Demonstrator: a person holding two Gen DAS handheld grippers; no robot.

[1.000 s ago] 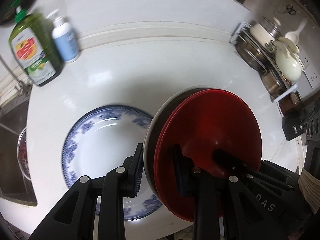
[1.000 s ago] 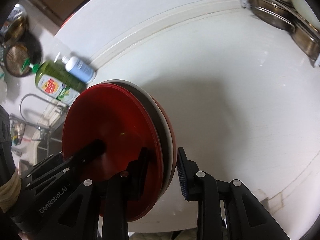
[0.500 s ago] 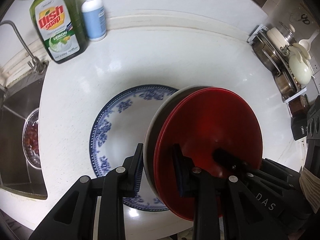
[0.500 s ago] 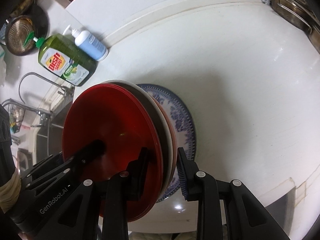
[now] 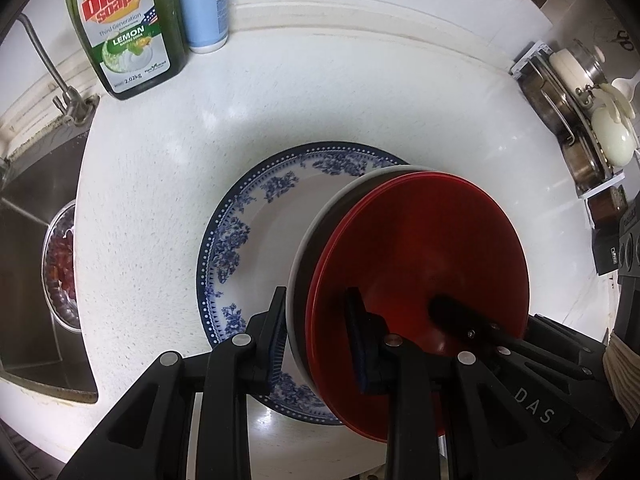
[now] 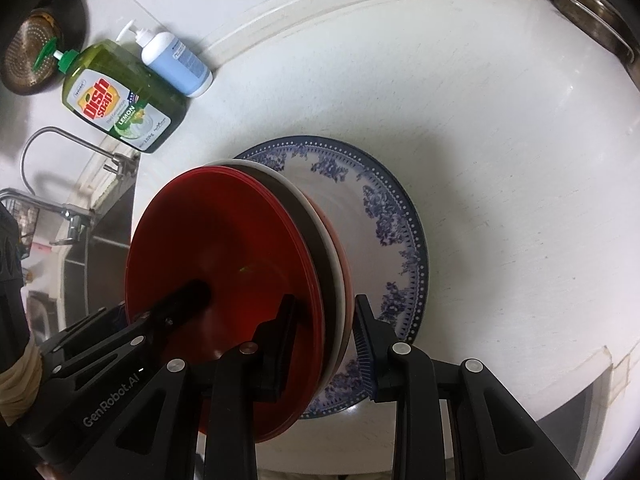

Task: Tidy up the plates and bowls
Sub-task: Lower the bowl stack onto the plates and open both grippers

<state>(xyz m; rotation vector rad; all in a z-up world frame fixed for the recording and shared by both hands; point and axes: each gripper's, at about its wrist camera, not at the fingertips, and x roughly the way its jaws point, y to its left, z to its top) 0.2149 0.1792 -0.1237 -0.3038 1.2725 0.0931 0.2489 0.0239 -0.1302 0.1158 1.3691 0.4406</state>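
A: Status on the dishes?

B: Both grippers are on one stack of plates (image 5: 420,256), held on edge above the white countertop (image 5: 360,112). The stack is red plates with a white one sandwiched in, its pale rim showing between the reds.

A: Left side?

B: The left gripper (image 5: 316,336) is clamped across the stack's rim: one finger on the white-rimmed outer face, the other pressed into the red face. In the left wrist view the right gripper's finger lies against that same red face.

A: Right side?

B: The right gripper (image 6: 326,344) straddles the rim. Inner finger is on the red face. The outer blue-padded finger (image 6: 364,336) sits right at the back plate, but I can't tell whether it's touching, so I can't confirm the grip.

A: What's under the stack?

B: A blue-and-white patterned plate (image 5: 248,240) lying flat on the countertop, near its front edge. The stack hangs over its right half. I can't tell if the stack's lower edge touches it.

A: Surroundings?

B: A green dish soap bottle (image 5: 124,28) and a blue pump bottle (image 5: 202,4) stand side by side at the back edge. The sink (image 5: 36,248) is to the left, a rack of metal pots (image 5: 568,108) at the right end.
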